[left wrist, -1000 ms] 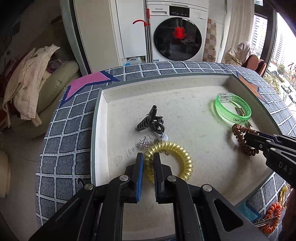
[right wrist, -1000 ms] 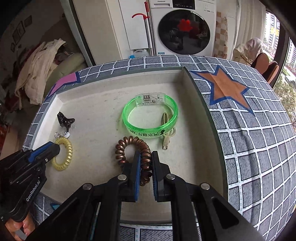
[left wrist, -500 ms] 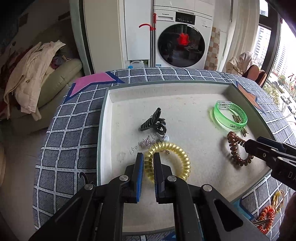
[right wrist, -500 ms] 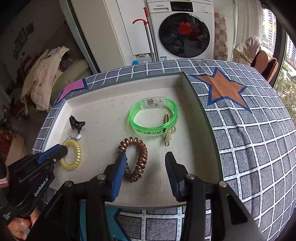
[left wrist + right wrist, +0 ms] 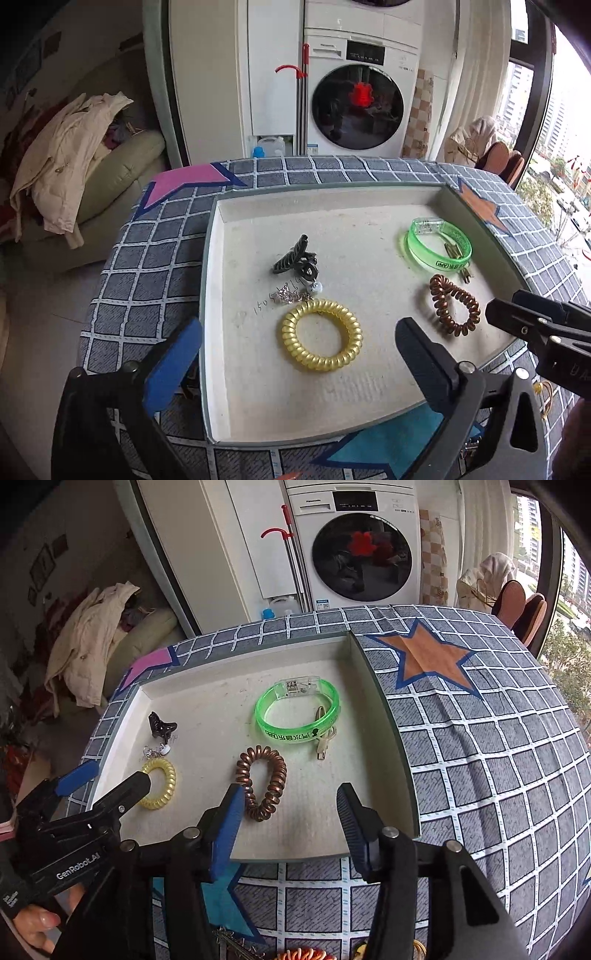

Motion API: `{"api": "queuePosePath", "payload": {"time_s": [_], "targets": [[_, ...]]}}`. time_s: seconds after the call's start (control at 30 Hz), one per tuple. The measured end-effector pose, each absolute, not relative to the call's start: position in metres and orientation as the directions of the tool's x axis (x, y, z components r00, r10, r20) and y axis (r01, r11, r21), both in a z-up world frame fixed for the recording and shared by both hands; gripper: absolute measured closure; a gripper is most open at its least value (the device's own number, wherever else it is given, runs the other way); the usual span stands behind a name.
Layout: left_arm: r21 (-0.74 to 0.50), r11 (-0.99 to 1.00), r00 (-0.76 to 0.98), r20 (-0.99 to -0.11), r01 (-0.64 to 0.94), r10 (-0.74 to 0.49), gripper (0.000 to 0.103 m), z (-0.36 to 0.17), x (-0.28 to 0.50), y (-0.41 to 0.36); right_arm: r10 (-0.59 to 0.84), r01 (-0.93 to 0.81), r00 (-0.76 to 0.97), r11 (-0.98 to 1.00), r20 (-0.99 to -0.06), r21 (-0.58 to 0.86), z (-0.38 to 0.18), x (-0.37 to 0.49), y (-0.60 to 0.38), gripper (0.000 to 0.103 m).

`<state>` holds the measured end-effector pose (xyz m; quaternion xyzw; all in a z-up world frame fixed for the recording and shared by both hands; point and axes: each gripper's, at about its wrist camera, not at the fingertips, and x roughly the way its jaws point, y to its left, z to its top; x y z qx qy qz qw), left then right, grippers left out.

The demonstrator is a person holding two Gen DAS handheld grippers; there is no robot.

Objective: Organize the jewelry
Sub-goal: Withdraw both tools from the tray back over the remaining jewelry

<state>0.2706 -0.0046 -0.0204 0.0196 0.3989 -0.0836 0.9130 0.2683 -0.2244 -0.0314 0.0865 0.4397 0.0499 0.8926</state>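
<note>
Jewelry pieces lie spread inside a shallow cream tray (image 5: pixel 212 295) on a tabletop covered by a grey checked cloth (image 5: pixel 480 775). A yellow spiral coil band (image 5: pixel 322 334) rests near the tray's front left, with a small silver charm (image 5: pixel 290 295) touching its far edge and a black claw clip (image 5: pixel 295 258) just beyond. A copper-brown spiral coil band (image 5: pixel 263 782) lies nearer the middle, and a translucent green bangle (image 5: pixel 297 714) sits farther back with a small metal clasp piece (image 5: pixel 323 738) at its rim. The left tool (image 5: pixel 295 354) hovers over the yellow band with its jaws spread wide, holding nothing. The right tool (image 5: pixel 290 816) hovers by the copper band, jaws also wide and empty. Five or six items appear already placed in the tray. More coiled bands, one orange (image 5: pixel 304 953), show at the near tabletop edge, so sorting probably remains unfinished.
</note>
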Motion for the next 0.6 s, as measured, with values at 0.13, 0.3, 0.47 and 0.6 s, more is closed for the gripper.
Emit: {"api": "queuePosePath", "payload": {"time_s": [0.13, 0.3, 0.47, 0.6], "targets": [[-0.05, 0.986, 0.668, -0.73, 0.156, -0.143, 0.0, -0.012, 0.257, 0.004, 0.165, -0.04, 0.617, 0.983, -0.769, 0.178, -0.028, 0.256, -0.219, 0.03], [-0.02, 0.99, 0.672, -0.732, 0.137, -0.108, 0.0, -0.009, 0.235, 0.01, 0.161, -0.076, 0.635, 0.986, -0.756, 0.146, -0.024, 0.234, -0.21, 0.019], [0.004, 0.99, 0.67, -0.737, 0.14, -0.092, 0.0, -0.013, 0.208, 0.015, 0.17, -0.093, 0.646, 0.985, -0.744, 0.144, -0.024, 0.208, -0.208, 0.009], [-0.01, 0.994, 0.658, -0.749, 0.111, -0.082, 0.0, -0.02, 0.189, 0.025, 0.184, -0.099, 0.659, 0.982, -0.729, 0.158, -0.024, 0.188, -0.209, 0.0]]}}
